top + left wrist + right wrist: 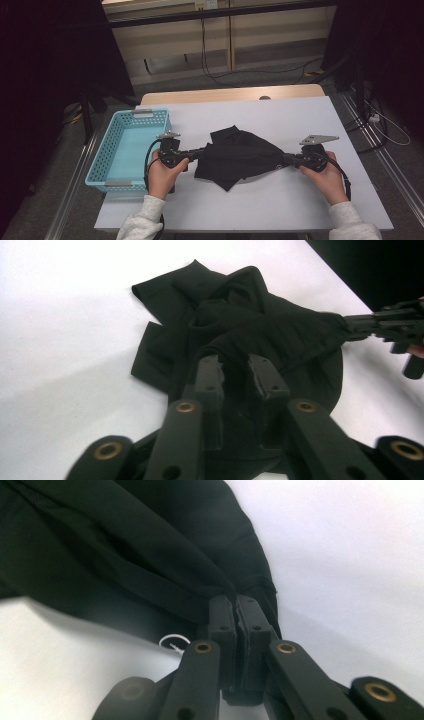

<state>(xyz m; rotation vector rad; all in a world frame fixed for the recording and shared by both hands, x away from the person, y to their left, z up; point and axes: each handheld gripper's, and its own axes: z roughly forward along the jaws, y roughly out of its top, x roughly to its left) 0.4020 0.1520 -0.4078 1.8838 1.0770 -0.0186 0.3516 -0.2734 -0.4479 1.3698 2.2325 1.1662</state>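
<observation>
L hand (pixel 162 172) level, pointing inward | L gripper (pixel 235 371) jaws slightly apart, black cloth (pixel 240 156) between tips, not pinched | R gripper (pixel 236 609) level, clamped tight on cloth's opp. corner | cloth soft, matte, creased, stretched btw both | white table (pixel 300 200)

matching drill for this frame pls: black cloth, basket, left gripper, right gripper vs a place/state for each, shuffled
Things:
1. black cloth
2. basket
3. left gripper
4. right gripper

States:
A. jaws pressed together on a cloth edge
B. turquoise, sits at the table's left edge
C. jaws parted, cloth lying between them
D. bunched mid-table, stretched between the two grippers

Pairs: 1-D, 2-B, 3-C, 4-A
</observation>
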